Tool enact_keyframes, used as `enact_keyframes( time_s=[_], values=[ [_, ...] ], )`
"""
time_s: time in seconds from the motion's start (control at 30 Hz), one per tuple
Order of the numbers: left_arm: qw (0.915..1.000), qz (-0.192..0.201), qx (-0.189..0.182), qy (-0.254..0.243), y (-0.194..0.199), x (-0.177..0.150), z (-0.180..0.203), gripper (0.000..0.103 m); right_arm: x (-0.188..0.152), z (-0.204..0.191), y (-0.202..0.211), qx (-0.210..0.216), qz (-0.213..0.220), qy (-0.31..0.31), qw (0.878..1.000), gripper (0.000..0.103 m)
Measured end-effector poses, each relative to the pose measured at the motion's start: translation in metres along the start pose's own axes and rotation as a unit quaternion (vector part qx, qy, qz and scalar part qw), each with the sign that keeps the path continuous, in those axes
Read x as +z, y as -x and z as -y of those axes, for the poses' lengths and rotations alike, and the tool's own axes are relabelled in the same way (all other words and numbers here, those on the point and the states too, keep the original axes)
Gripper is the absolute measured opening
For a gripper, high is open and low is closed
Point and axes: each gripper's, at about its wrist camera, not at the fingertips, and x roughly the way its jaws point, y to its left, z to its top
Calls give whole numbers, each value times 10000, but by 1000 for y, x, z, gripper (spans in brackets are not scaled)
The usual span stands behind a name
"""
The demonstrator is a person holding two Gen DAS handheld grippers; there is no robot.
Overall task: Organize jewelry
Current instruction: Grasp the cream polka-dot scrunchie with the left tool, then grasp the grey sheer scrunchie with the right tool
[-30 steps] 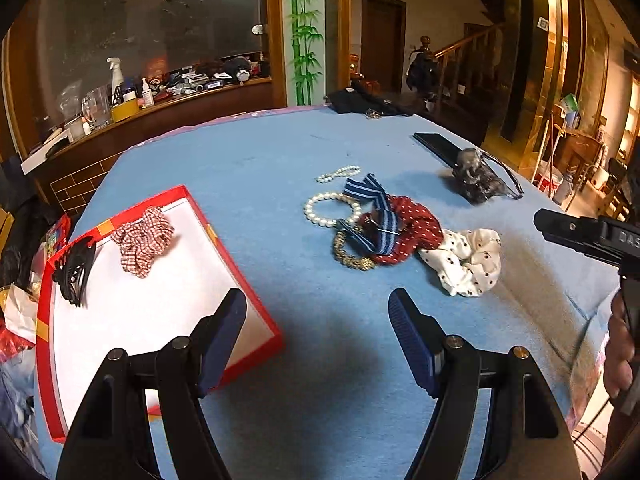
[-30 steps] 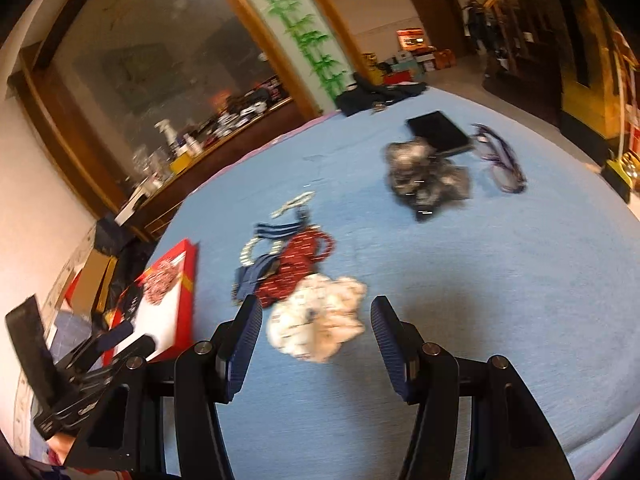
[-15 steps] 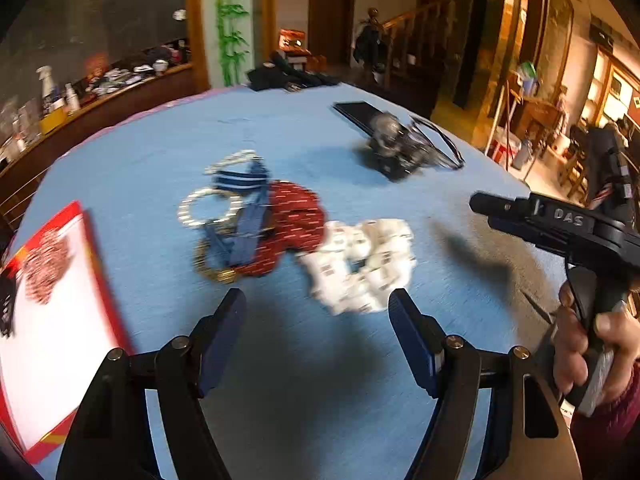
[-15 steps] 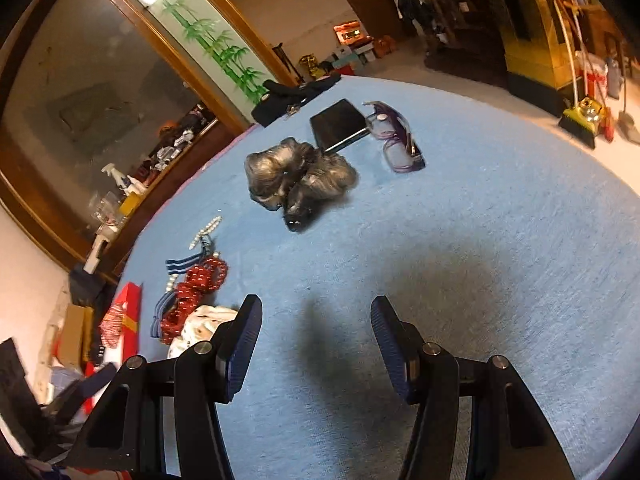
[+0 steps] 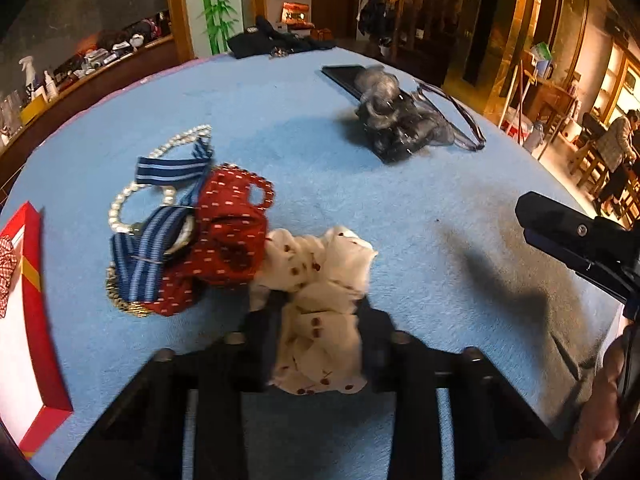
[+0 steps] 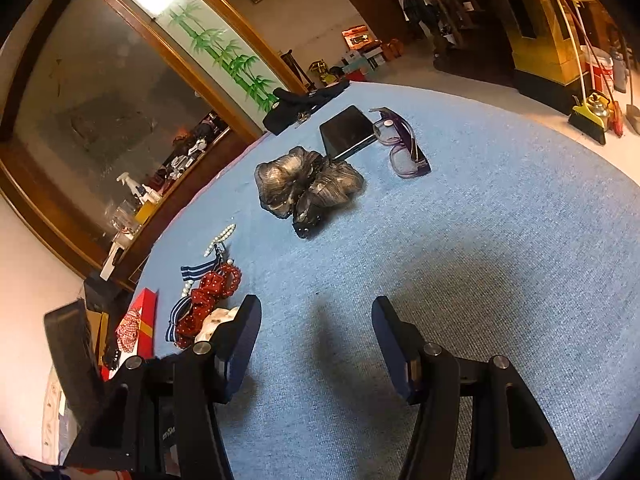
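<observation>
Item 1, far left: red-rimmed tray with a white floor, a checked scrunchie at its edge; the likely destination.

Item 2: tangled heap on the blue surface, comprising pearl bracelet, striped ribbon and red dotted scrunchie.

Item 3: white spotted scrunchie, touching the red one, clamped between the fingers of the left gripper. Step in hand: the pick-up. Next move calls for lifting clear of the heap without dragging it, then carrying leftward to the tray.

Item 4: grey hair clip, untouched.

Item 5, right: right gripper, fingers apart, empty, hovering over bare surface.
</observation>
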Motion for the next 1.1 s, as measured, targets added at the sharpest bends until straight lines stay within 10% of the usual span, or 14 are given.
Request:
enact_keyframes(
  time_s=[0.43,0.83,0.93,1.0,1.1],
  values=[
    [9925,1197,168,-170,66,-4,-52,19,48,-25,-24,-429,-91,-314,9985,84],
    [9906,1360,155,55,66,1,-79,19,96,-40,-122,-1458,-303,-955,9842,87],
    [9897,1407,219,109,67,1,-83,19,91,-45,-142,-1701,-323,-724,9822,72],
    [9890,1449,240,190,70,1,-85,19,88,-55,-147,-1714,-261,-323,9843,20],
    [9870,1548,281,321,75,2,-90,19,82,-62,-143,-1294,-191,-76,9914,16]
  ],
)
